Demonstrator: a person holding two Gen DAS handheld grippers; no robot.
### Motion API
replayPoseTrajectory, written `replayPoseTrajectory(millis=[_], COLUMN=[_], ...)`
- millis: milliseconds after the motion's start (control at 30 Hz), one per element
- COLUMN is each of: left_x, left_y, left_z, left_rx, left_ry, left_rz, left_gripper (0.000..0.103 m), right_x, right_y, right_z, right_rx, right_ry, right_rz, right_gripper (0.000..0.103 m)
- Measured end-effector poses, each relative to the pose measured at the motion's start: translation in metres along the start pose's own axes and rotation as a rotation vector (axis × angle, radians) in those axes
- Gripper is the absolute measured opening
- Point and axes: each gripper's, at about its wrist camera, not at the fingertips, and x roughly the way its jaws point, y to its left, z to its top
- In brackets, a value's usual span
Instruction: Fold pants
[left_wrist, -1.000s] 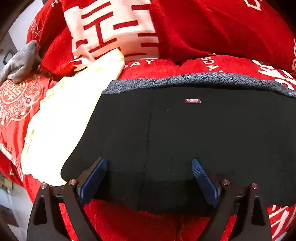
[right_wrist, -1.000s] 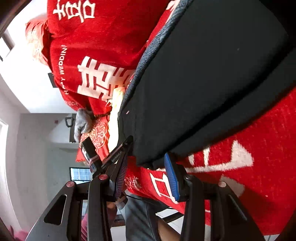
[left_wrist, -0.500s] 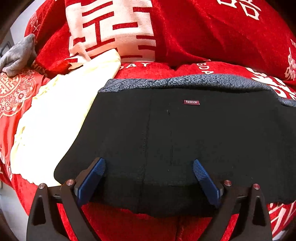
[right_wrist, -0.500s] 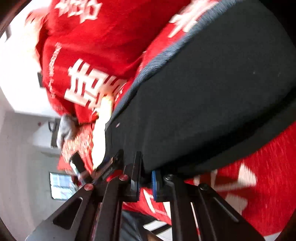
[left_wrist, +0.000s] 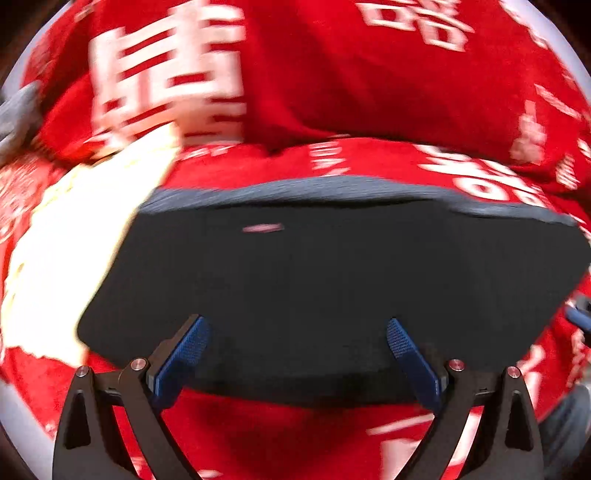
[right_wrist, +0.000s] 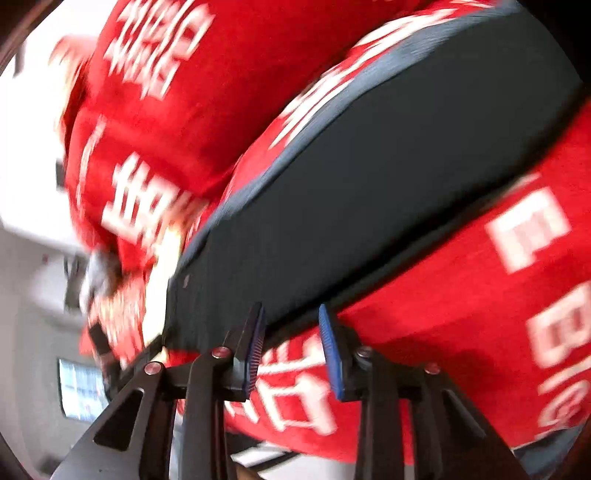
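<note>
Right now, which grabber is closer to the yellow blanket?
Left. The left gripper hangs over the black pants right beside the yellow blanket. The right gripper sits at the pants' other end.

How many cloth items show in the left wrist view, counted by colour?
Black: 1, pants
Cream: 1, cloth
Red: 2, bedspread and quilt
Grey: 1, blurred cloth at the left edge
Total: 5
</note>
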Motion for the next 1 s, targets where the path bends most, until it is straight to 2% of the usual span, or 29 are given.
replayPoseTrajectory(millis=[67,133,200,233,267,300,333,367,467,533,633,800,867,900,1000], left_x=[0.002,0.009,0.025,0.036,0.04,0.036,0.034,0.033,0.035,0.035,0.037,0.037,0.037,0.037,0.037], left_y=[-0.029,-0.051,-0.068,-0.072,-0.078,-0.08,-0.083,-0.083,-0.078,-0.081,-0.082,-0.083,-0.082,-0.083,-0.083], left_z=[0.004,0.006,0.001,-0.002,-0.009,-0.011,-0.013,-0.013,-0.012,-0.011,-0.01,-0.015,-0.015,-0.014,-0.014], left_rx=[0.04,0.063,0.065,0.063,0.066,0.072,0.084,0.085,0.056,0.068,0.067,0.062,0.059,0.058,0.052], left_ry=[0.002,0.017,0.07,0.113,0.106,0.069,0.064,0.061,0.086,0.085,0.084,0.074,0.078,0.082,0.086], left_rz=[-0.045,-0.066,-0.096,-0.101,-0.065,-0.049,-0.04,-0.04,-0.063,-0.054,-0.046,-0.039,-0.037,-0.035,-0.032], left_gripper=[0.098,0.098,0.098,0.098,0.103,0.103,0.103,0.103,0.103,0.103,0.103,0.103,0.103,0.103,0.103], right_x=[-0.012,-0.015,-0.015,-0.013,-0.012,-0.012,-0.013,-0.016,-0.022,-0.021,-0.032,-0.074,-0.087,-0.091,-0.098], right_y=[-0.015,-0.022,-0.03,-0.032,-0.037,-0.04,-0.042,-0.04,-0.029,-0.034,-0.059,-0.053,-0.051,-0.051,-0.07], right_z=[0.011,0.016,0.019,0.019,0.019,0.019,0.019,0.021,0.023,0.026,0.025,0.031,0.043,0.048,0.062], right_rx=[0.067,0.1,0.119,0.132,0.154,0.175,0.179,0.153,0.064,0.056,0.155,0.081,0.055,0.059,0.148], right_ry=[-0.036,-0.055,-0.068,-0.073,-0.078,-0.087,-0.093,-0.108,-0.123,-0.118,-0.115,-0.195,-0.222,-0.24,-0.281], right_rz=[0.019,0.003,-0.008,-0.034,-0.044,-0.022,-0.019,-0.027,-0.062,-0.126,-0.055,-0.112,-0.146,-0.156,-0.179], right_gripper=[0.034,0.034,0.034,0.034,0.034,0.034,0.028,0.012,0.008,0.008,0.008,0.013,0.037,0.054,0.055])
